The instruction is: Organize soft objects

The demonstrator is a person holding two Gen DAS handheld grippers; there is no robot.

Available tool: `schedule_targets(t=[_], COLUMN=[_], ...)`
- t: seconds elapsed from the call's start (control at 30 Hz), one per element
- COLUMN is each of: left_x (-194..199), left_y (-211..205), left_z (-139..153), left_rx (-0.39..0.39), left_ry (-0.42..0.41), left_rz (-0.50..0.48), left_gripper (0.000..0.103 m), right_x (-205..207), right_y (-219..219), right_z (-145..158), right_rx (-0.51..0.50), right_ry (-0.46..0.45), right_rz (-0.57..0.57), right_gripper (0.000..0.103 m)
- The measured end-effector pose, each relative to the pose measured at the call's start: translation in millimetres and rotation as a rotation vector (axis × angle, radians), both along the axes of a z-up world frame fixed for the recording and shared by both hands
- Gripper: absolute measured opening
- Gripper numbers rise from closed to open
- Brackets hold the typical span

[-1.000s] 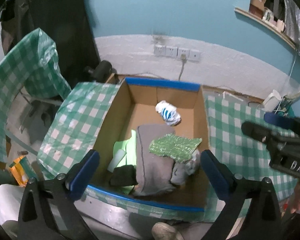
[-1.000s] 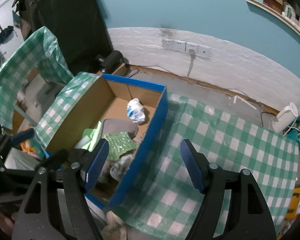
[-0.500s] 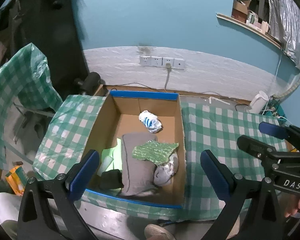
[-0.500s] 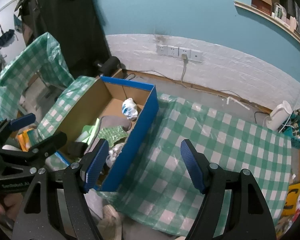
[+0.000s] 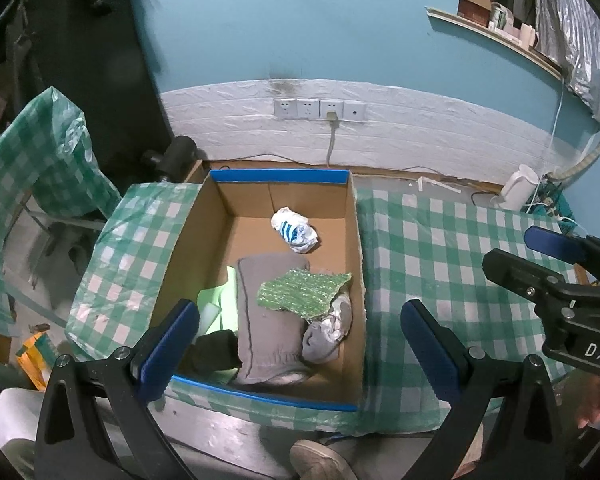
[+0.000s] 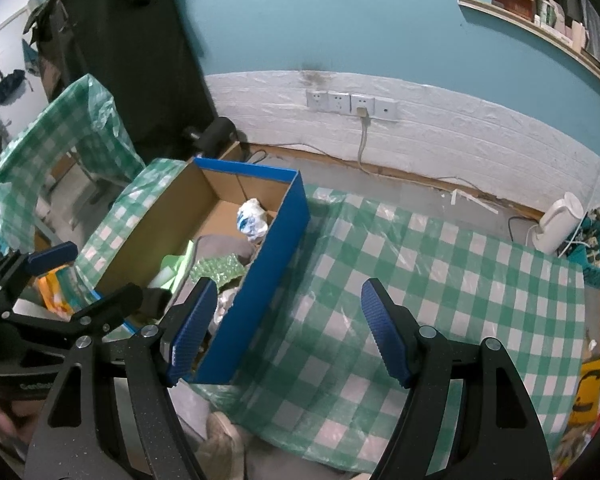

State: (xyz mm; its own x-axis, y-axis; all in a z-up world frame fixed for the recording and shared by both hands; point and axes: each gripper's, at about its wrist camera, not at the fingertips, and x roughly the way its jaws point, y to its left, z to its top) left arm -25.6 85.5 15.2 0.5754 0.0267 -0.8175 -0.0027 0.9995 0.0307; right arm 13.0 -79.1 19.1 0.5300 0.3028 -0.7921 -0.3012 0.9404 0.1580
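Note:
A blue-edged cardboard box (image 5: 352, 232) (image 6: 276, 248) stands on the green checked tablecloth (image 5: 440, 264). In it lie a grey cloth (image 5: 268, 320), a green sparkly cloth (image 5: 304, 290) on top, a white and blue crumpled ball (image 5: 294, 232) (image 6: 252, 220), a pale grey sock (image 5: 328, 332), a black item (image 5: 214, 350) and a bright green piece (image 5: 220, 300). My left gripper (image 5: 300, 344) is open and empty, high above the box's near end. My right gripper (image 6: 288, 328) is open and empty, above the cloth right of the box; it also shows in the left wrist view (image 5: 540, 256).
A white kettle (image 6: 556, 220) stands at the table's far right corner. Wall sockets (image 5: 320, 110) with a plugged cable sit on the white brick wall. A checked cover (image 5: 40, 152) drapes furniture at the left. A shoe (image 5: 320, 460) shows below the table edge.
Both grippers have risen and pulled back from the box, so it looks smaller and more of the wall shows. Both stay open. The box contents have not moved.

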Motion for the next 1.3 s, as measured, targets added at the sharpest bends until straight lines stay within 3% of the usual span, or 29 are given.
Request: schedule_targets(t=[1.3], left_x=[-1.2], left_y=[-7.6], left_z=[-0.2], left_rx=[0.02], left_ry=[0.0], left_rz=[-0.007], left_gripper=[0.102], right_x=[-4.3], right_y=[1.0], right_z=[4.7], right_rx=[-0.005], right_ry=[-0.004], right_rz=[0.008], right_gripper=[0.074])
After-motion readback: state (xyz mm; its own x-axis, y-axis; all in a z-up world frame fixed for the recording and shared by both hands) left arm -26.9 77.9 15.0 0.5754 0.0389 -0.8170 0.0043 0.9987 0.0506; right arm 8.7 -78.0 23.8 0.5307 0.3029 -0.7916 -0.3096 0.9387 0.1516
